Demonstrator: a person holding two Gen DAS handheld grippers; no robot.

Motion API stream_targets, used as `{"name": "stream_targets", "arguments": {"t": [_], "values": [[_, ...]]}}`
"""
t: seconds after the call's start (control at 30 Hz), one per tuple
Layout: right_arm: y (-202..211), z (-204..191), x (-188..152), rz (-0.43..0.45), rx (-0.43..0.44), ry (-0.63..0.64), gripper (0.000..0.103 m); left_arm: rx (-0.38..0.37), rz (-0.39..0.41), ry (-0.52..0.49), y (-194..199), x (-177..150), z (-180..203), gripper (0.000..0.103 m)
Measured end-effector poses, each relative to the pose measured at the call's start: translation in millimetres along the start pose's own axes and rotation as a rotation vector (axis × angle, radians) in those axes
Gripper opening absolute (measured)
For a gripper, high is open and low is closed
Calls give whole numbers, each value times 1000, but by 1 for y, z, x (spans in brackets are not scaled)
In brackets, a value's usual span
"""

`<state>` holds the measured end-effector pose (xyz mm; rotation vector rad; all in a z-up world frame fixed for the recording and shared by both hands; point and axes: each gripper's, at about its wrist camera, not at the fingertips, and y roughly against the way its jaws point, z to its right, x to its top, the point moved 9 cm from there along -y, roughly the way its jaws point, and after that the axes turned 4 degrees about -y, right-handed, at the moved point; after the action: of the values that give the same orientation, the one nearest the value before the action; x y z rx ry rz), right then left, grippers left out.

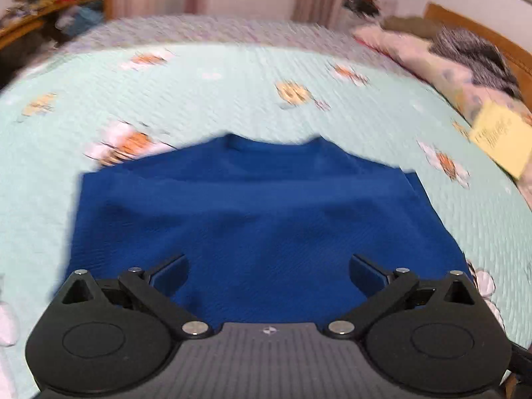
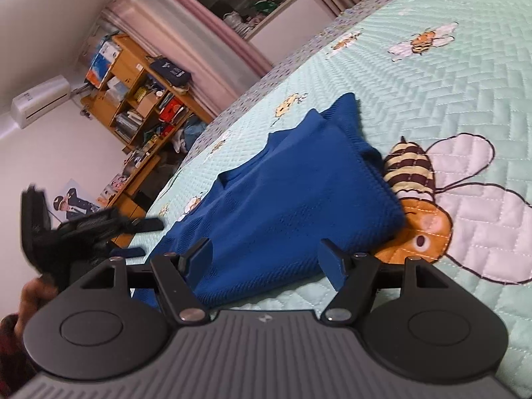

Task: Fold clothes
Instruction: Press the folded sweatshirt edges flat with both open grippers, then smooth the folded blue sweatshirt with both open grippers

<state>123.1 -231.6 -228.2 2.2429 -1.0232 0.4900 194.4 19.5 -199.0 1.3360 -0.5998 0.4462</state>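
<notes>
both claws (image 1: 268,271) (image 2: 264,256) agape over ribbed blue knit top (image 1: 259,219) (image 2: 286,199)

The left black two-finger gripper with blue pads (image 1: 267,271) has its jaws spread wide, one pad at about eight o'clock and the other at four o'clock in its own fisheye view, nothing clamped between them. The right black two-finger gripper with blue pads (image 2: 266,259) is likewise spread, rolled so its view tilts; nothing is pinched between its pads. In the right wrist view the left gripper shows blurred at nine o'clock, fingers pointing toward three o'clock, gripped from below by a person's hand (image 2: 35,296) at eight o'clock.
</notes>
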Motion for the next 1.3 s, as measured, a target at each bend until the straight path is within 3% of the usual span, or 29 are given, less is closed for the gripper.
{"name": "stream_targets", "arguments": {"t": [0.1, 0.17, 0.23, 0.3, 0.4, 0.5, 0.6, 0.67, 0.77, 0.83, 1.0, 1.13, 1.2, 1.3], "values": [[0, -1, 0, 0, 0, 8, 72, -18, -89, 80, -37, -21, -14, 102], [0, -2, -1, 0, 0, 13, 72, -37, -35, 60, -33, -25, -16, 102], [-1, 1, -1, -2, -8, 7, 72, -47, -37, 42, -28, -26, -17, 101], [-2, 4, -1, -6, -17, -2, 72, -61, -37, 72, -21, -25, -23, 95], [-4, 2, -3, -10, -13, -2, 72, -81, -5, 155, -1, -20, -35, 95], [-5, -1, -5, -11, -9, 8, 72, -40, 80, 118, 16, -7, -44, 100], [-9, -4, -7, -22, -13, 16, 73, 75, 62, 134, -1, -8, -73, 102], [-9, -8, -8, -31, -16, 28, 73, 107, -19, 152, -24, -23, -87, 102], [-6, -15, -9, -38, -9, 55, 73, 164, -36, 61, -26, -32, -80, 102], [-2, -18, -9, -32, -10, 71, 74, 163, -48, 61, -22, -32, -79, 102], [3, -20, -8, -22, -3, 70, 76, 162, -42, 184, 0, -35, -95, 98], [7, -25, -8, -16, 12, 79, 76, 220, 0, 220, 22, -29, -97, 95], [9, -28, -8, -13, 18, 84, 76, 223, 54, 173, 30, -17, -86, 95], [11, -32, -8, -5, 24, 92, 76, 148, 91, 52, 29, -7, -46, 100]]}}
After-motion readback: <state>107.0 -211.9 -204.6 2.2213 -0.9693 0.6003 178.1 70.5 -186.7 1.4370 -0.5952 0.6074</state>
